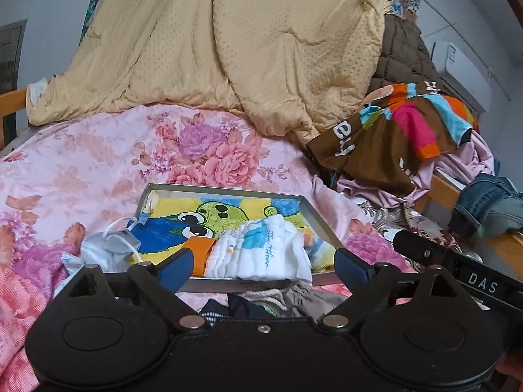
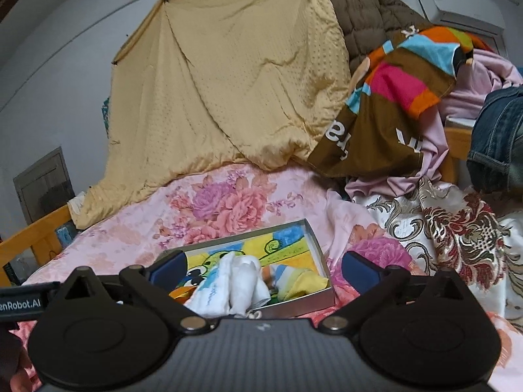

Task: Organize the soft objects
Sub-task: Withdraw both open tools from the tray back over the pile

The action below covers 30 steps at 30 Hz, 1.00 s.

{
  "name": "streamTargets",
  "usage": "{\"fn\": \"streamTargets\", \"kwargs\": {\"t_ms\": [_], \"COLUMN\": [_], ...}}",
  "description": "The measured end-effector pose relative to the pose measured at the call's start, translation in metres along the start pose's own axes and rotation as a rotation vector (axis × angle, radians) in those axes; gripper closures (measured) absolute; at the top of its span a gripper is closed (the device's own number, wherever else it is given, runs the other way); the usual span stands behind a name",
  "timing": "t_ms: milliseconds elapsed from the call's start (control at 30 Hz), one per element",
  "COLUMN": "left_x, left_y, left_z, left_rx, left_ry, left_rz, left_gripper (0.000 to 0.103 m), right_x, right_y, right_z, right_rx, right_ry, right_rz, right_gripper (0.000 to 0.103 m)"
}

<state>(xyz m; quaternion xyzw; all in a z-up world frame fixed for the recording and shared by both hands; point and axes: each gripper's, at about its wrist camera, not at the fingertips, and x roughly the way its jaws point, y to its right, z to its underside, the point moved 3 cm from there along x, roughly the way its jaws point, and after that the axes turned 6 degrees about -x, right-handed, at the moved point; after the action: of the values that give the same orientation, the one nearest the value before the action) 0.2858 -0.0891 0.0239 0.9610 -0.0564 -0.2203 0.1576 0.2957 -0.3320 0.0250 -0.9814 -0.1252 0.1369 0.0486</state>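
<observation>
A shallow metal tray (image 1: 322,222) with a cartoon-print lining lies on the floral bedspread (image 1: 98,170). A folded white cloth (image 1: 261,251) with blue print rests in the tray's near part. A white face mask (image 1: 108,245) lies at the tray's left edge. My left gripper (image 1: 264,268) is open, its blue fingers either side of the white cloth, holding nothing. In the right wrist view the tray (image 2: 322,261) holds the white cloth (image 2: 228,284) and a striped yellow sock (image 2: 294,282). My right gripper (image 2: 264,271) is open and empty above the tray's near edge.
A tan quilt (image 1: 228,39) hangs at the back. A heap of clothes, with a striped brown cloth (image 1: 402,127) and jeans (image 1: 490,202), sits right. A brocade cloth (image 2: 457,228) lies right of the tray. Wooden bed rail (image 2: 36,235) at left. Dark clothes (image 1: 261,303) lie under my left gripper.
</observation>
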Motion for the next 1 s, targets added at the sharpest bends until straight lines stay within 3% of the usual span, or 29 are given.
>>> {"fn": "streamTargets", "kwargs": {"t_ms": [433,1000], "left_x": [-0.045,-0.076], "left_y": [-0.004,-0.03], "left_z": [0.02,0.065], "left_rx": [0.023,0.031], "left_ry": [0.039,-0.004], "left_rz": [0.017,0.031], "left_gripper": [0.008,0.008], "right_x": [-0.05,-0.089], "right_y": [-0.014,-0.027], "right_z": [0.012,0.048], "right_rx": [-0.022,0.008], "right_ry": [0.052,-0.048], "right_rz": [0.023,0.082], "right_gripper": [0.0,0.0]}}
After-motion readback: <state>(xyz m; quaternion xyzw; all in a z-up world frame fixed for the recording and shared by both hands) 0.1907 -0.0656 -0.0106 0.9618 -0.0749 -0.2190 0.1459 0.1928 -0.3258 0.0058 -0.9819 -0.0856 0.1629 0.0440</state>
